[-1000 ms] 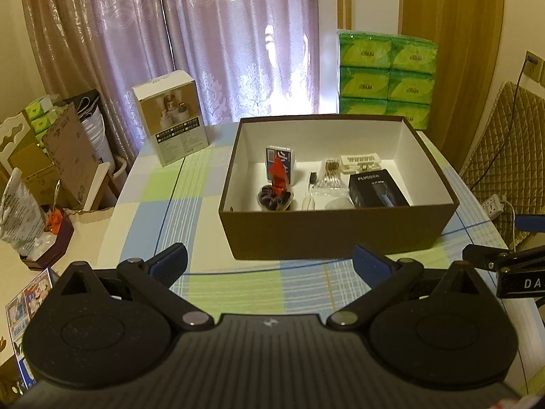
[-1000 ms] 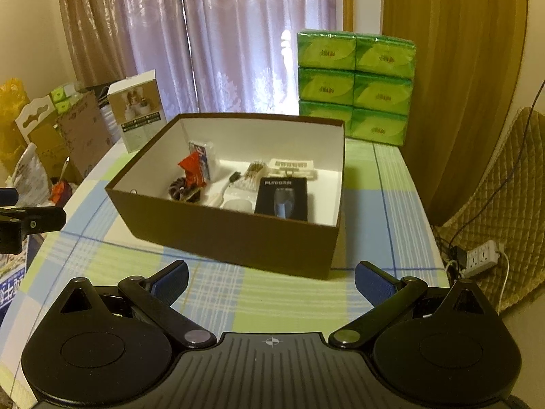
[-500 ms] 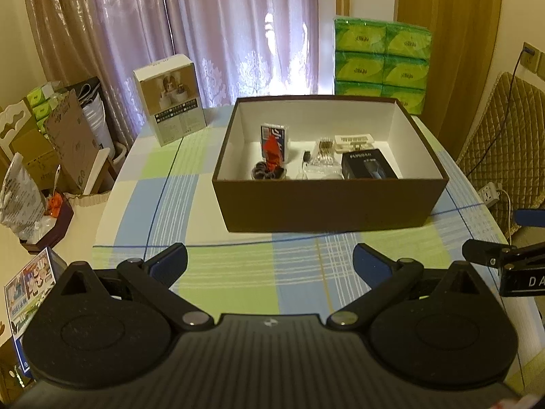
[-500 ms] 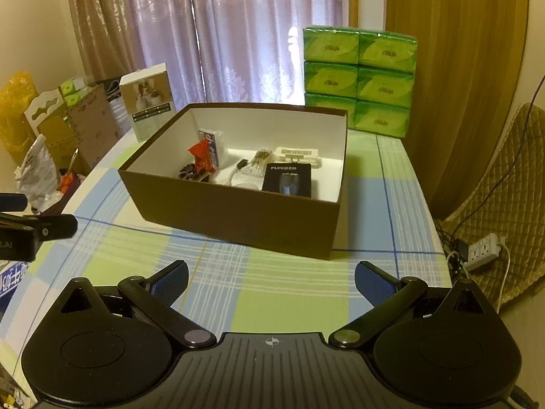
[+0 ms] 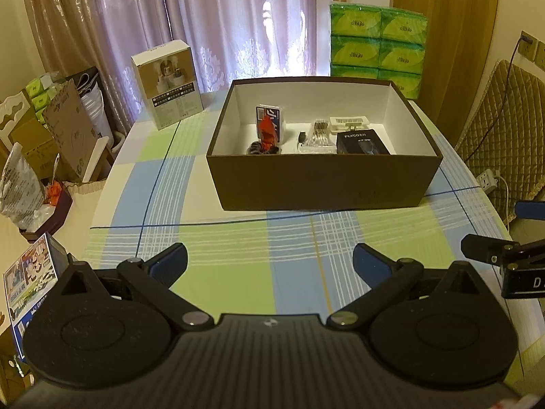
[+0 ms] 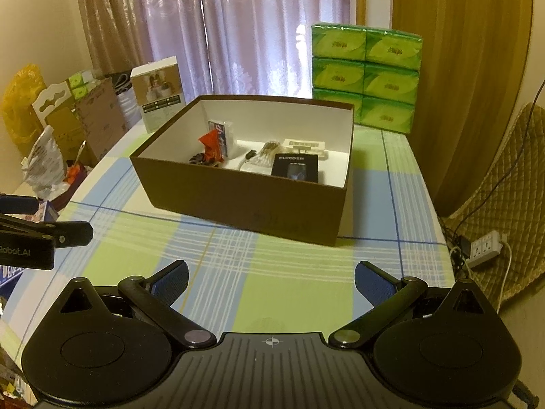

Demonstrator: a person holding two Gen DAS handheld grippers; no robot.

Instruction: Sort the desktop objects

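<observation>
I have pulled both back from the brown box [image 5: 323, 184], mid-frame on the table [image 5: 238, 272]. Left hand-held gripper [image 5: 270, 260] and right hand-held gripper [image 6: 271, 277] gape apart, empty. Everything sits inside; sorting looks finished.

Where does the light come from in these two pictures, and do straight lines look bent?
Left wrist view: daylight glows through the curtain, brightest spot behind the brown box; the blue tablecloth lines curve toward the edges. Right wrist view: same backlight behind the curtain; the corners are black from the fisheye lens.
</observation>
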